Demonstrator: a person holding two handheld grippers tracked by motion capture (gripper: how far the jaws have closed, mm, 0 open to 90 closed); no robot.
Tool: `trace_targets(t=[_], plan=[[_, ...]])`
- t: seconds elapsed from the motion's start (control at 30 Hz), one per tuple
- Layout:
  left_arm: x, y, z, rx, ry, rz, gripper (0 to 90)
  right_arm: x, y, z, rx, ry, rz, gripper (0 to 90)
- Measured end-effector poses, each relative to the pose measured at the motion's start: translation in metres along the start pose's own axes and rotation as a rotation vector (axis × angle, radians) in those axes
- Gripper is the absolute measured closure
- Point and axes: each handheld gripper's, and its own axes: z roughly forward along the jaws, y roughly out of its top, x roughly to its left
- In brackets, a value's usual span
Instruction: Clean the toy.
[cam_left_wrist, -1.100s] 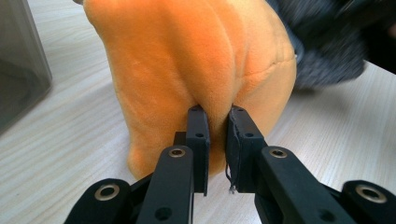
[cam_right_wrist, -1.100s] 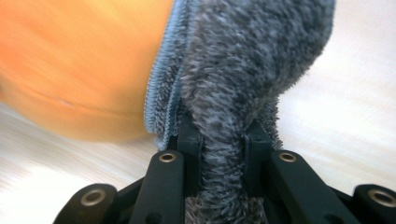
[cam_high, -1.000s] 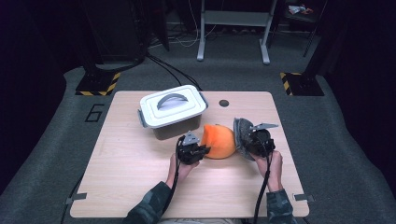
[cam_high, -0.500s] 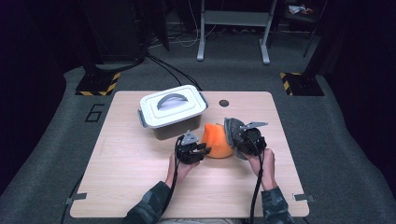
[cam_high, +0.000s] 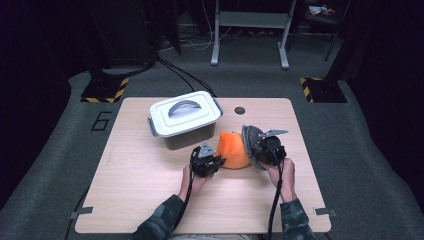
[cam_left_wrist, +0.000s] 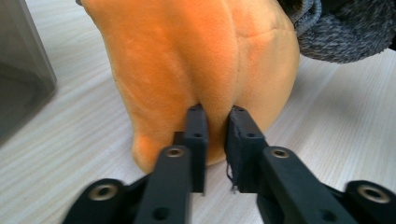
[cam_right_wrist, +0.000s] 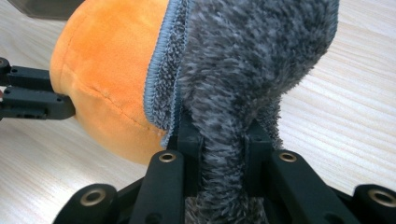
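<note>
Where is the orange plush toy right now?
In the high view the orange plush toy sits right of centre on the table, just in front of the lidded box.

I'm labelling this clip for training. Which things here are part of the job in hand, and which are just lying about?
In the job:
orange plush toy
grey cloth
left claw, pinching the toy
right claw, clamped on the cloth

Lying about:
lidded white box

Pale wooden table (cam_high: 130, 190), grey carpet floor (cam_high: 365, 165), hazard-striped stand bases (cam_high: 102, 90), dim dark surroundings
</note>
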Motion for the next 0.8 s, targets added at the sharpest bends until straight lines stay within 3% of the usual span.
trace_targets(t=[0.23, 0.47, 0.67, 0.8], plan=[[-0.005, 0.008, -0.004, -0.027, -0.020, 0.011, 82.6, -0.001, 0.002, -0.018, -0.034, -0.004, -0.001, 74.3], [-0.011, 0.012, -0.004, -0.038, -0.037, 0.022, 82.8, 0.019, 0.011, -0.035, -0.067, 0.047, -0.067, 74.2], [-0.014, 0.013, -0.004, -0.033, -0.053, 0.028, 82.7, 0.035, 0.018, -0.030, -0.063, 0.060, -0.098, 73.8], [-0.012, 0.012, -0.004, -0.035, -0.044, 0.021, 82.6, 0.040, 0.019, -0.022, -0.049, 0.037, -0.121, 73.9]])
